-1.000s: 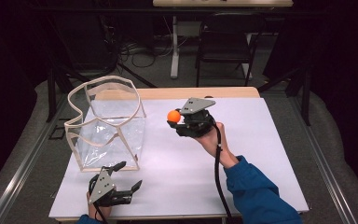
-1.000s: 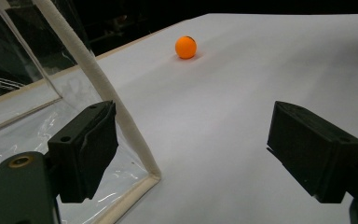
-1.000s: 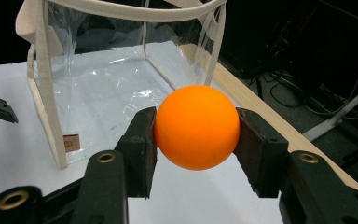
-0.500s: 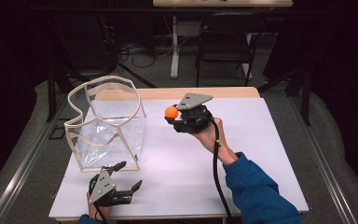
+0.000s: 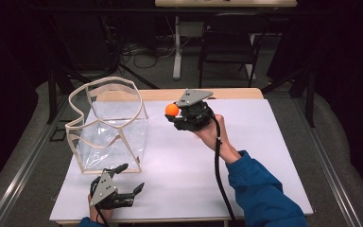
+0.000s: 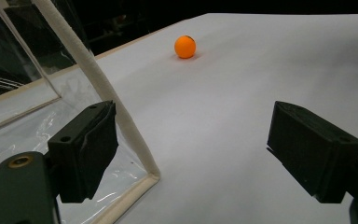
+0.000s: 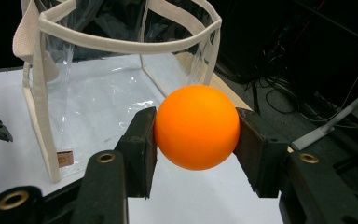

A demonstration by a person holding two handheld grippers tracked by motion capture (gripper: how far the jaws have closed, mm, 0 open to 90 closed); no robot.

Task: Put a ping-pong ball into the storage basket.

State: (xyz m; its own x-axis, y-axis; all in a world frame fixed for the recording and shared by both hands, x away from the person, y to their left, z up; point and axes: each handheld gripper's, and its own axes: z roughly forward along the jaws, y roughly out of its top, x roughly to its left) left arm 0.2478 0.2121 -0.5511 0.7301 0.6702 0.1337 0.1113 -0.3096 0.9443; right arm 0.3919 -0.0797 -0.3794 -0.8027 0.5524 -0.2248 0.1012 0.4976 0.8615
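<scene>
Pinching an orange ball [image 7: 196, 126] between both pads of the right gripper [image 5: 179, 113], raised above the middle of the bench [image 5: 264, 142] towards its far edge, just beside the open rim of the clear bag [image 5: 108, 125]. Standing upright near the far-left corner, the bag showing cream trim in the right gripper view. Resting at the near-left edge, the left gripper [image 5: 125, 182], jaws spread wide with nothing between them, one pad lying just beside the bag's near corner trim.
</scene>
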